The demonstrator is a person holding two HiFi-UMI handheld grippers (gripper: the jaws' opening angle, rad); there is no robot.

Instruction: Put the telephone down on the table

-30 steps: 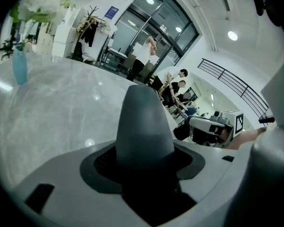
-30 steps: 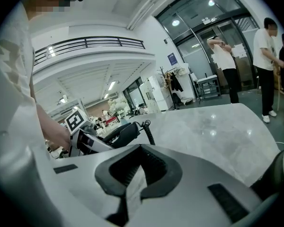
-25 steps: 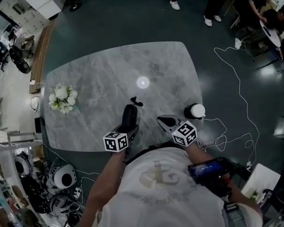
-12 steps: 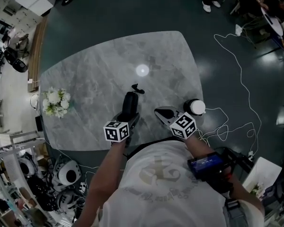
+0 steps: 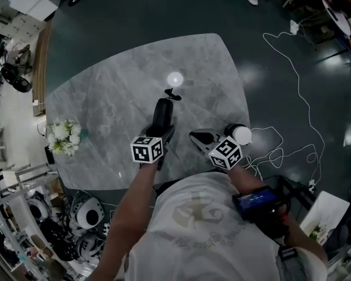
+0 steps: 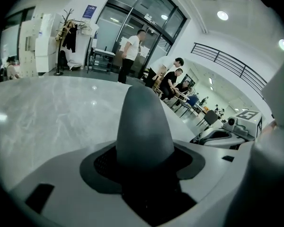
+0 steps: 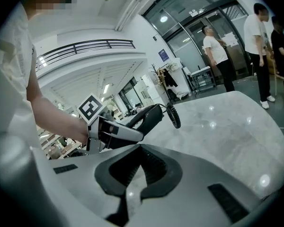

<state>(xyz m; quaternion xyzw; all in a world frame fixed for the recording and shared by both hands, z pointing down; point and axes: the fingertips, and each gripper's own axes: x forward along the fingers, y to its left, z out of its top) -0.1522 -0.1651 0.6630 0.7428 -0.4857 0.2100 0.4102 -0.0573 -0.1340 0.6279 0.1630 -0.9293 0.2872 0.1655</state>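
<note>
The telephone is a black handset with a short coiled cord at its far end. My left gripper is shut on its near end and holds it over the middle of the grey marble table. In the left gripper view the handset fills the space between the jaws. The right gripper view shows the telephone tilted up above the tabletop. My right gripper hovers to the right of it, near the table's front edge, jaws together with nothing in them.
A white round cup stands by the table's right edge, close to my right gripper. A bunch of white flowers lies at the left edge. Cables trail on the dark floor to the right. People stand beyond the table.
My left gripper has carried the telephone farther out over the table, away from my body. The right gripper has shifted only slightly.
</note>
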